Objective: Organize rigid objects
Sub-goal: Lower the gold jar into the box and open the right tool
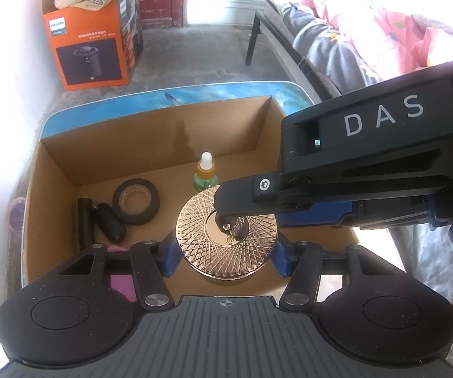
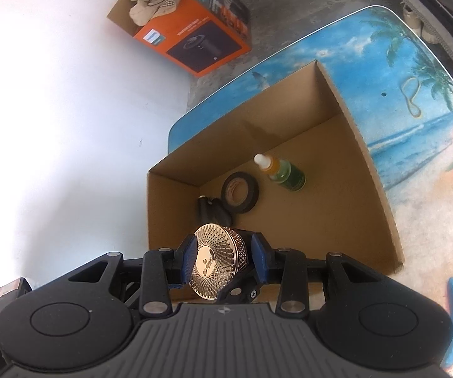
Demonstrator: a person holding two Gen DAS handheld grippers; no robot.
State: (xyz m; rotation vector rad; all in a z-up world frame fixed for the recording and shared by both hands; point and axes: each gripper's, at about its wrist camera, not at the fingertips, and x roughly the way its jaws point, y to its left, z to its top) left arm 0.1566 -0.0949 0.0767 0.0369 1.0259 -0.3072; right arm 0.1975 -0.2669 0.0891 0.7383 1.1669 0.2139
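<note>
I have the gold tin [image 1: 226, 236] clamped in both grippers, left [image 1: 224, 256] and right [image 2: 223, 261], above the box [image 1: 176, 132] at its 6 o'clock edge. I'd lower it level, clear of the tape [image 1: 136, 201] at 10 o'clock.

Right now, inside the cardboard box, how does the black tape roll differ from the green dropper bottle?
The black tape roll is a flat ring lying on its side with an open hole; the green dropper bottle stands upright. The tape roll is dark all over, while the dropper bottle is green with an orange neck and a white tip. The tape roll lies nearer the box's left wall. Both rest on the floor of the cardboard box, untouched.
</note>
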